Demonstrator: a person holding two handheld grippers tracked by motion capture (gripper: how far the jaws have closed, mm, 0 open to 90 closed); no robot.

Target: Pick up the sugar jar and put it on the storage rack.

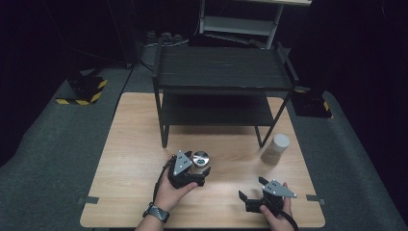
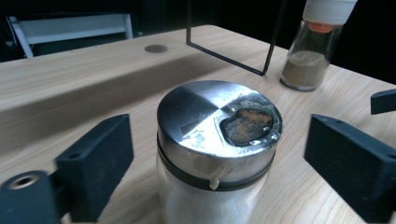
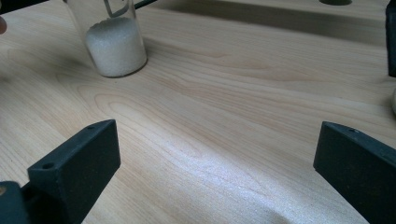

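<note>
Steel caps the glass jar (image 2: 217, 154) we have between our left gripper's (image 1: 196, 169) jaws: it stands upright on the wooden table (image 1: 130, 144), its long axis vertical and its lid (image 2: 219, 130) facing up, just in front of the black shelf rack (image 1: 221, 84). Through the lid's small clear window we see something brown. White grains fill the lower part of the jar; in the right gripper view the same jar (image 3: 114, 44) shows that white fill against the tabletop. Our left jaws stand on either side of the jar with a gap on both sides, not pressing it.

Off to the right, near the rack's leg, stands a second upright bottle (image 1: 275, 149) with a white cap; in the left gripper view it holds tan powder in its lower part under an orange ring.

Our right gripper (image 1: 254, 194) rests at the near right of the table, well apart from both containers, its jaws spread wide over bare wood.
</note>
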